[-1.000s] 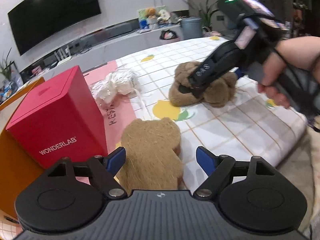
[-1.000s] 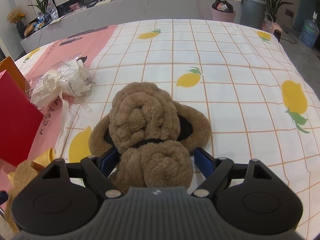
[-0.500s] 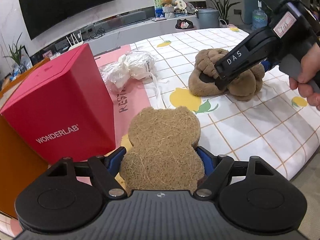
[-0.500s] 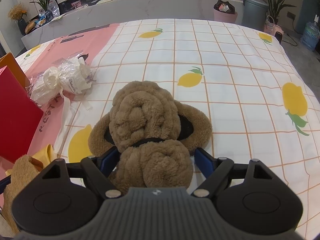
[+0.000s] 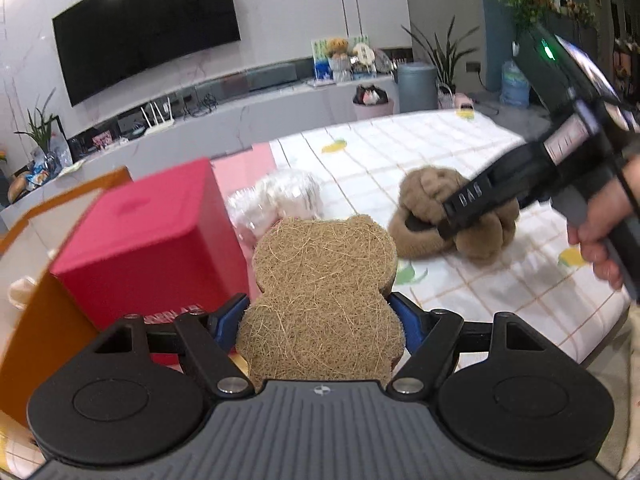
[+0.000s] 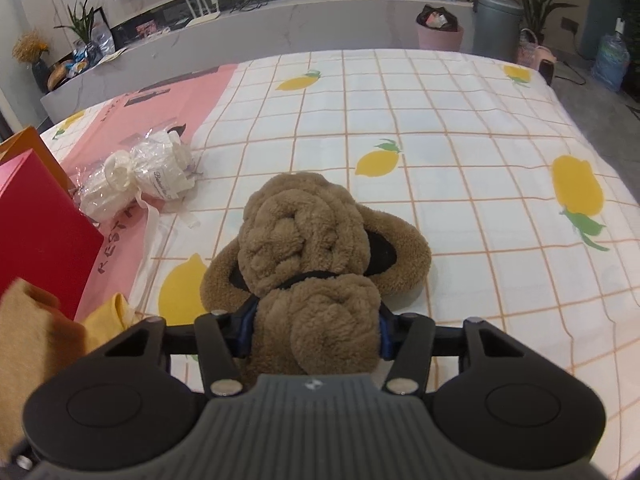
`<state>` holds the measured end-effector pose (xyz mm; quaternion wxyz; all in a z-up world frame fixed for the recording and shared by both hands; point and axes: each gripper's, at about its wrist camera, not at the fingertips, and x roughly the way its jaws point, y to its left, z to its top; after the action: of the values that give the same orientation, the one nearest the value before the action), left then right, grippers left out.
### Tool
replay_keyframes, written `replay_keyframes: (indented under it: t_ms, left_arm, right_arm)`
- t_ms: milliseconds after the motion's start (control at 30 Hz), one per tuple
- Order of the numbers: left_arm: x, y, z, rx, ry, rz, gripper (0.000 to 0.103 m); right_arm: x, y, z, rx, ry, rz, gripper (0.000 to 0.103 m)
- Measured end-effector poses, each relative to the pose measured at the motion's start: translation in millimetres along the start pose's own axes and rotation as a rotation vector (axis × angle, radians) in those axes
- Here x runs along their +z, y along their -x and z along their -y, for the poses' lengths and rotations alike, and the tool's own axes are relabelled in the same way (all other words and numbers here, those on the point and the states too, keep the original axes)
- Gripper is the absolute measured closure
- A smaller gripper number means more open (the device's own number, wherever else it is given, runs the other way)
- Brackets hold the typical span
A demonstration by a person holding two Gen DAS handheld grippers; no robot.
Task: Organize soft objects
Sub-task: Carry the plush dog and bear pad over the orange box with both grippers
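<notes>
A white lemon-print checked cloth (image 6: 460, 168) covers the table, with a pink panel at its left. At that left edge stands a red cardboard box (image 5: 148, 240) against an orange paper bag (image 5: 36, 344). Mid-cloth lies a fluffy brown plush knotted toy (image 6: 312, 240); the right gripper (image 6: 314, 330) has just been closing and its blue pads squeeze the toy's near lobe, which rests on the cloth. The left gripper (image 5: 320, 324) clamps a bear-shaped tan fibre pad (image 5: 324, 284), lifted near the box. A cellophane-wrapped white bundle (image 6: 140, 180) lies untouched. Sorting looks barely begun: nothing visibly stowed.
</notes>
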<state>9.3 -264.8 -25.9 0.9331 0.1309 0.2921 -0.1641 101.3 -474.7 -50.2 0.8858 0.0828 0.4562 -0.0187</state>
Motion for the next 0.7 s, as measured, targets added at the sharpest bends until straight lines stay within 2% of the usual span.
replay_keyframes:
  t_ms: [167, 300, 367, 433, 567, 700]
  left_arm:
    - [11, 23, -17, 0.013, 0.027, 0.046, 0.016]
    - [23, 45, -37, 0.022, 0.064, 0.071, 0.016]
    - [29, 61, -54, 0.005, 0.099, 0.123, 0.016]
    - [36, 75, -69, 0.019, 0.123, 0.173, 0.016]
    - [45, 103, -99, 0.061, 0.159, 0.237, 0.016]
    - [46, 128, -128, 0.093, 0.186, 0.292, 0.016]
  right_arm:
    - [-7, 27, -1, 0.017, -0.043, 0.044, 0.05]
    - [-9, 59, -13, -0.008, -0.044, 0.109, 0.05]
    - [-10, 77, -22, -0.008, -0.054, 0.147, 0.05]
    - [-11, 95, -31, 0.014, -0.081, 0.184, 0.05]
    - [-13, 132, -60, 0.055, -0.107, 0.257, 0.05]
    - [-10, 159, -103, 0.098, -0.066, 0.304, 0.05]
